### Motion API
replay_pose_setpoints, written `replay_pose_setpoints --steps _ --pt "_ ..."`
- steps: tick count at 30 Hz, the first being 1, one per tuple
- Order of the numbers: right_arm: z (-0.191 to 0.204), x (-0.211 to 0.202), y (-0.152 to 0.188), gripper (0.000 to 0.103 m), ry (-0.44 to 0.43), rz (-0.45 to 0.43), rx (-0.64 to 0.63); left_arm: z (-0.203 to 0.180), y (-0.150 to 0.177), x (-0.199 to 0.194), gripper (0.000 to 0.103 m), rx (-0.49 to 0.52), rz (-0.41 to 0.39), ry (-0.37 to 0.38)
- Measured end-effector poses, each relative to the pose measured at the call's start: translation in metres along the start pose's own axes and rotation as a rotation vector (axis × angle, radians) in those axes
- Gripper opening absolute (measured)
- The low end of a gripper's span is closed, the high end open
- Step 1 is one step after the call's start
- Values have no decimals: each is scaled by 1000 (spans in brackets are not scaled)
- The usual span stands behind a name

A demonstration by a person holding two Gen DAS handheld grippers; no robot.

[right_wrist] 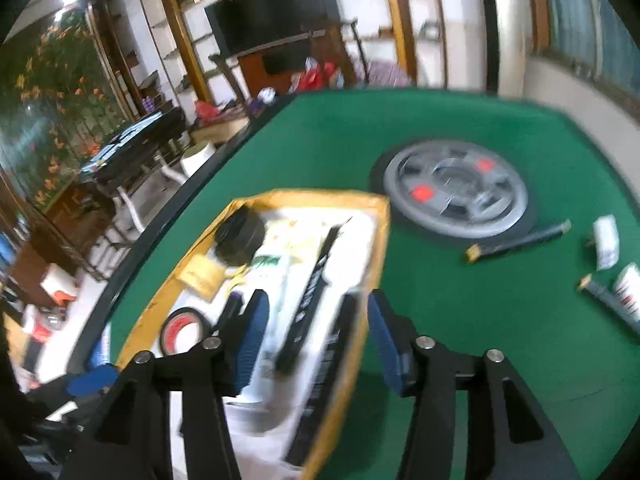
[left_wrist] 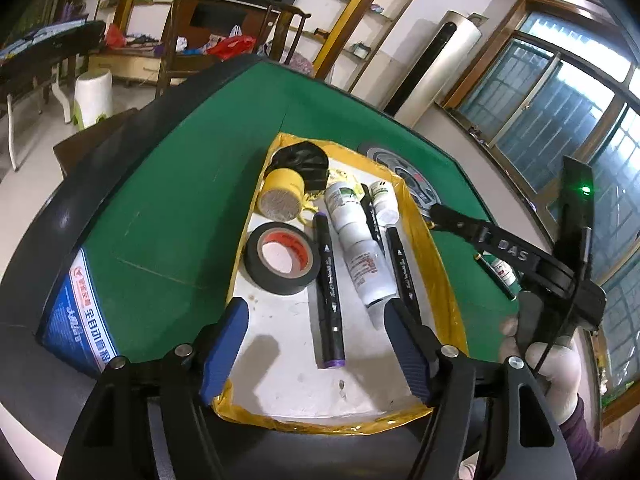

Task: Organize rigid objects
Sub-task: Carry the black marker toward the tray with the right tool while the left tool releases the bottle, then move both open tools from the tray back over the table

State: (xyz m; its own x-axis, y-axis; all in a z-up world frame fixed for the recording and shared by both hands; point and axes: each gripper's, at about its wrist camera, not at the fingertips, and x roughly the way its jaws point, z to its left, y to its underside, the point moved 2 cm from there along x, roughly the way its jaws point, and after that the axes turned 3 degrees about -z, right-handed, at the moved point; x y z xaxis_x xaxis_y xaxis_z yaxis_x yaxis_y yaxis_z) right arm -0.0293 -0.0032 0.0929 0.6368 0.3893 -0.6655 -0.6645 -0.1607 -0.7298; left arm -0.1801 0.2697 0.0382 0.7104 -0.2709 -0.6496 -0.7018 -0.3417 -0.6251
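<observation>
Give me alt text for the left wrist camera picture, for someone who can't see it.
The open left gripper hangs over a yellow-rimmed white tray on a green table. The tray holds black markers, white bottles, a black tape roll and a yellow roll. At right, a gloved hand holds the other gripper.

A home living room: wall-mounted television [right_wrist: 272, 8], wooden shelves [left_wrist: 360, 12], green mahjong table [left_wrist: 180, 184], standing air conditioner [left_wrist: 436, 68].
</observation>
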Motion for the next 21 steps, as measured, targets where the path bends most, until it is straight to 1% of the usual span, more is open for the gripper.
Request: replay_pose_setpoints --steps 1,3,8,9,12,14,21 --pt "-3 -6 -1 64 25 -28 -8 -2 0 1 74 4 -2 -7" --pt "-11 -21 -2 72 77 -89 -20 -5 0 1 74 8 1 -12" --pt "-27 -42 -2 78 181 -173 -57 -18 2 8 74 19 15 -26" --pt "-31 -45 0 82 198 -185 -59 -21 3 9 74 23 18 -29" --pt "-45 -54 3 83 241 -216 -60 -32 5 12 74 40 28 -35" --pt "-53 -57 3 83 256 -219 -53 -41 6 12 74 56 33 -39" --pt "-85 -66 13 83 270 -222 5 -74 11 13 74 115 42 -46"
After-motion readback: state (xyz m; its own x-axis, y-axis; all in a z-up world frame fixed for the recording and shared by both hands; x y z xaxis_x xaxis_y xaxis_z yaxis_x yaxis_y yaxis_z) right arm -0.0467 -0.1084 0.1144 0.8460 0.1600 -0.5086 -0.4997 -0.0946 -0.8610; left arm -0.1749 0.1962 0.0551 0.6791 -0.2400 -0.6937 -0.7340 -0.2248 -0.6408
